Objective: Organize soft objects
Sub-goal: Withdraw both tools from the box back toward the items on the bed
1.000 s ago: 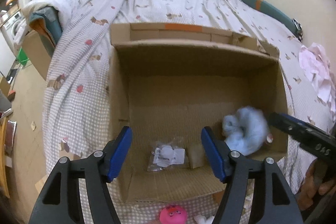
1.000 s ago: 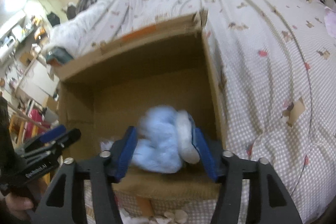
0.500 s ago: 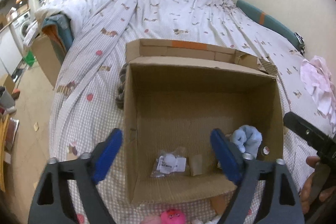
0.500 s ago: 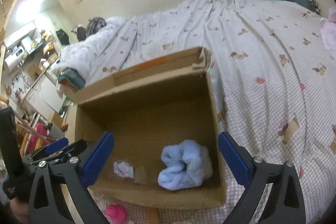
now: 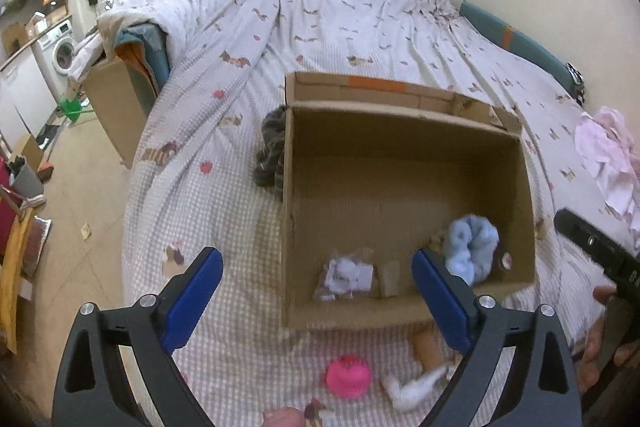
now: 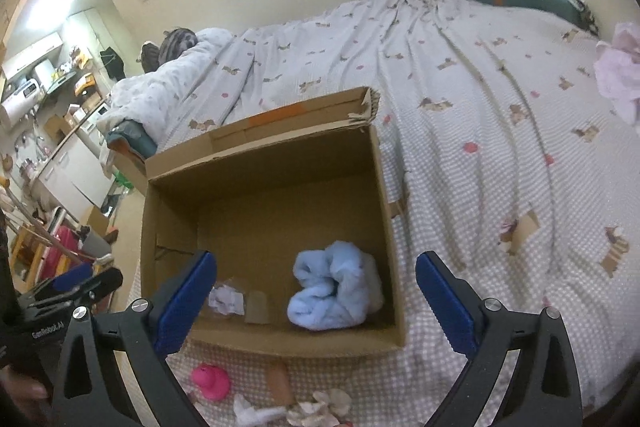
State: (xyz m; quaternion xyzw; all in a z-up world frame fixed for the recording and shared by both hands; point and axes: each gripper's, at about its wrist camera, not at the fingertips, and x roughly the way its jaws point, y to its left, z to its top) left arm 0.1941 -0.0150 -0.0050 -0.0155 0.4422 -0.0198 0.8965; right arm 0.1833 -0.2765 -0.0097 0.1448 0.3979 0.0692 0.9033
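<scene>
An open cardboard box (image 5: 404, 115) (image 6: 264, 135) stands on the bed. A fluffy light blue soft object (image 5: 472, 251) (image 6: 336, 293) lies in its near right corner. My left gripper (image 5: 316, 291) is open and empty above the box's near left edge. My right gripper (image 6: 316, 291) is open and empty, held above the box's near edge, apart from the blue object. A pink soft toy (image 5: 347, 377) (image 6: 210, 381), a white soft piece (image 5: 412, 387) (image 6: 256, 413) and a tan roll (image 5: 426, 347) (image 6: 280, 379) lie on the bedspread in front of the box.
A clear plastic packet (image 5: 348, 277) (image 6: 226, 301) and a small card piece (image 5: 388, 279) lie on the box floor. A dark striped cloth (image 5: 270, 147) lies left of the box. Pink clothing (image 5: 608, 155) (image 6: 618, 75) lies at the right. The bed's left edge drops to the floor.
My right gripper opened and let go of the blue soft object, which now lies in the box. Both grippers have pulled up and back from the box.
</scene>
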